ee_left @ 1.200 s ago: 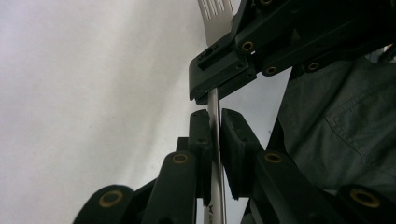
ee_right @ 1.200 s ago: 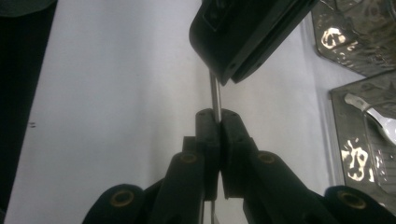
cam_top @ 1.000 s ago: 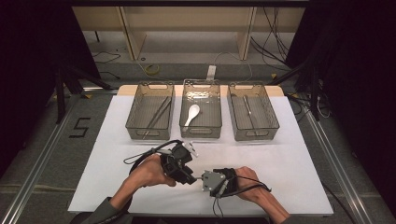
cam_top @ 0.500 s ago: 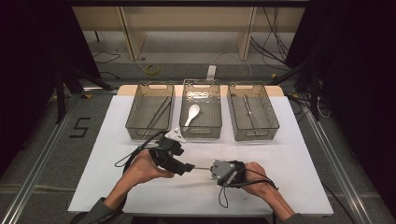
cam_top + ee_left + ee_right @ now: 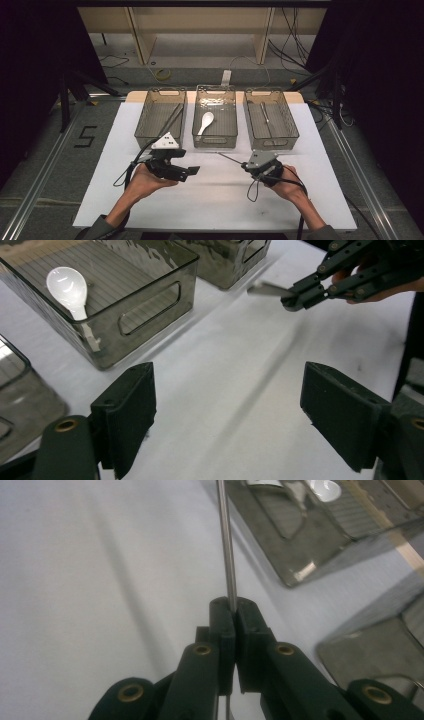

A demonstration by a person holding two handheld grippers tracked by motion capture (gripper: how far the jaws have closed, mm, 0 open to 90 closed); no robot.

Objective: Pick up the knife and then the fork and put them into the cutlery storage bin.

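2 grippers (image 5: 192,171) (image 5: 243,165), 1 metal rod (image 5: 226,550), 3 bins (image 5: 215,141), 1 white spoon (image 5: 205,121)

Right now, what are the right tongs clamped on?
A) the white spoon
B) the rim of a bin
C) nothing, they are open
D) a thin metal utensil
D: in the right gripper view the right tongs are pressed shut on a thin metal utensil that sticks out ahead of them; the white spoon lies in the middle bin.
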